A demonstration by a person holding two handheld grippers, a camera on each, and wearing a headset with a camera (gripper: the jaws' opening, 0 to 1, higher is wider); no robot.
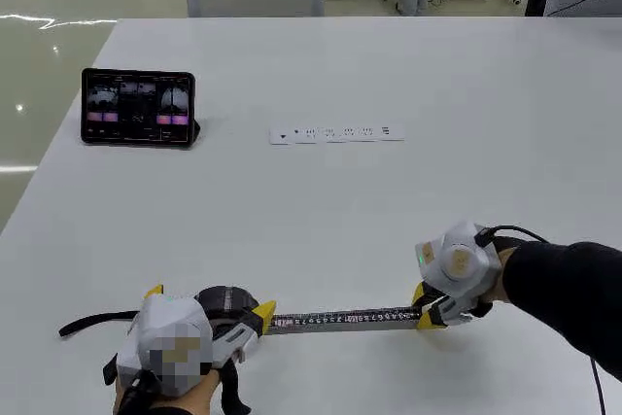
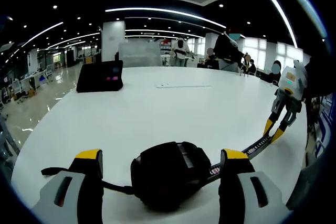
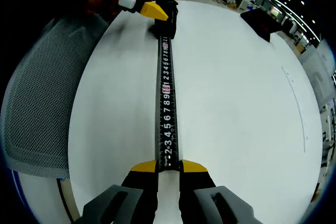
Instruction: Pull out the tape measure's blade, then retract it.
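Observation:
The black tape measure case (image 1: 226,306) lies on the white table near the front edge, between the jaws of my left gripper (image 1: 209,303). In the left gripper view the case (image 2: 170,174) touches the right finger (image 2: 236,163), while a gap shows beside the other finger. The blade (image 1: 345,318) runs out flat to the right. My right gripper (image 1: 428,320) is shut on its end. In the right gripper view the blade (image 3: 167,103) stretches from the right gripper (image 3: 168,167) to the case (image 3: 165,17).
A dark tablet (image 1: 138,107) stands at the back left, with a flat white strip (image 1: 336,132) at mid table. The case's black strap (image 1: 92,323) trails to the left. The table's left edge (image 1: 53,133) is close by. People stand beyond the far end.

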